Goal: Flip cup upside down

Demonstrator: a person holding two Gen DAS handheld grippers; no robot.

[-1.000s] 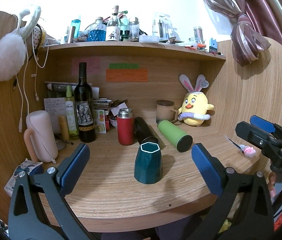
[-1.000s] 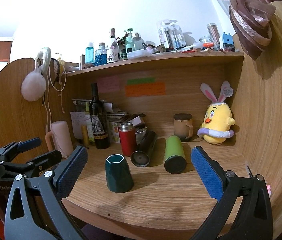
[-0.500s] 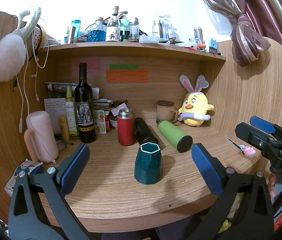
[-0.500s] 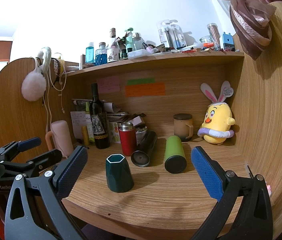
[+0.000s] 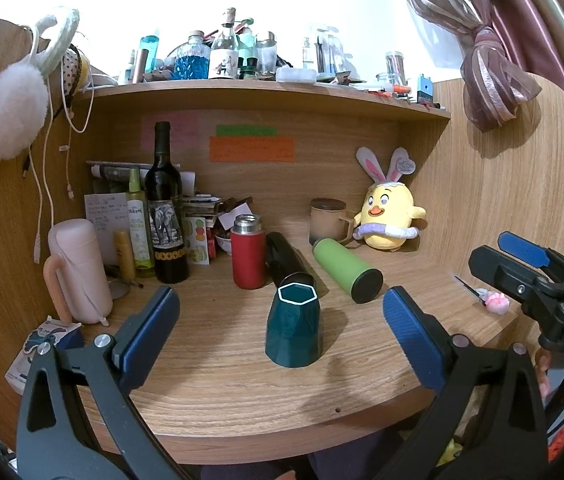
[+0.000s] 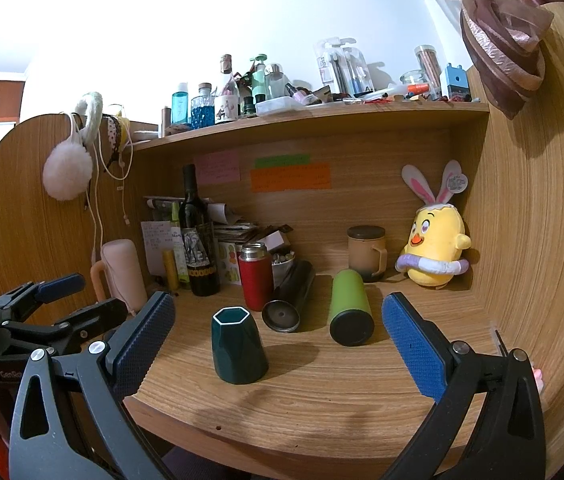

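A dark green faceted cup [image 5: 294,326] stands on the wooden desk [image 5: 242,404] with its narrow hexagonal end up and its wide end on the wood; it also shows in the right wrist view [image 6: 238,346]. I cannot tell whether the top end is open. My left gripper [image 5: 280,334] is open and empty, fingers either side of the cup but nearer to me. My right gripper [image 6: 278,344] is open and empty, held back from the desk, the cup left of its centre. The right gripper also shows at the right edge of the left wrist view [image 5: 522,268].
Behind the cup stand a red flask [image 5: 248,254], a black flask lying down [image 5: 286,260] and a green flask lying down [image 5: 346,270]. A wine bottle [image 5: 166,216], pink jug [image 5: 78,272], brown mug [image 5: 328,220] and yellow plush chick [image 5: 388,220] line the back.
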